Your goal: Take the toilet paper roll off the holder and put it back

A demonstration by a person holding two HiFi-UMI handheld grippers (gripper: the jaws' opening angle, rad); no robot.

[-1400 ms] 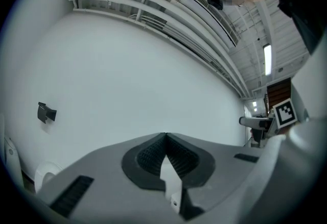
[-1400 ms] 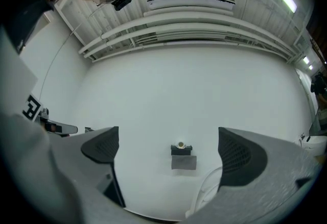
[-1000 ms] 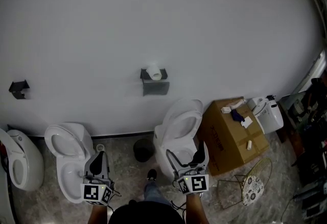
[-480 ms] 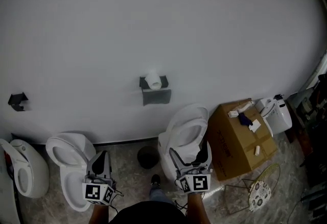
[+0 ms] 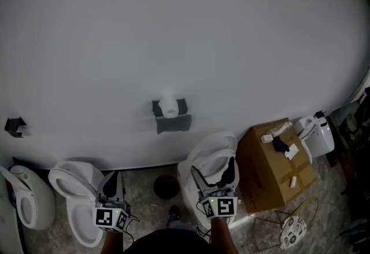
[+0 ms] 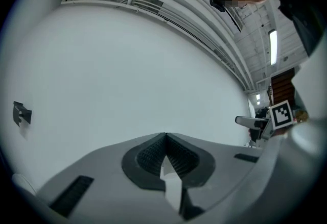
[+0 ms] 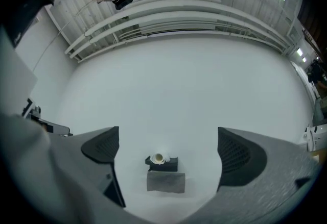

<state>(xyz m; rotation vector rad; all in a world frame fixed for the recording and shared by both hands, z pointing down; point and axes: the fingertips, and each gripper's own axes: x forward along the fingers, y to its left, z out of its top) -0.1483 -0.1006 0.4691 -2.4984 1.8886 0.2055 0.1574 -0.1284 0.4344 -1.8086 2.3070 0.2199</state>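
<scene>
Low before the white wall (image 5: 185, 27): both grippers held upright, well short of the roll.
Near the bottom edge of the head view, the left gripper (image 5: 111, 180) points up with its jaws pressed together on nothing, while the right gripper (image 5: 213, 167) stands beside it with jaws wide apart and empty, framing the distant holder (image 7: 164, 172) in its own view. Against a second ago, the wall fills more of the head view, and the toilets, cardboard box (image 5: 276, 163) and holder (image 5: 171, 115) sit lower; the grippers keep their places. Bare wall surrounds the holder. A toilet (image 5: 211, 160) stands below it to the right, a dark bin (image 5: 166, 187) underneath. On the holder's top rests the toilet paper roll (image 5: 169, 106).
</scene>
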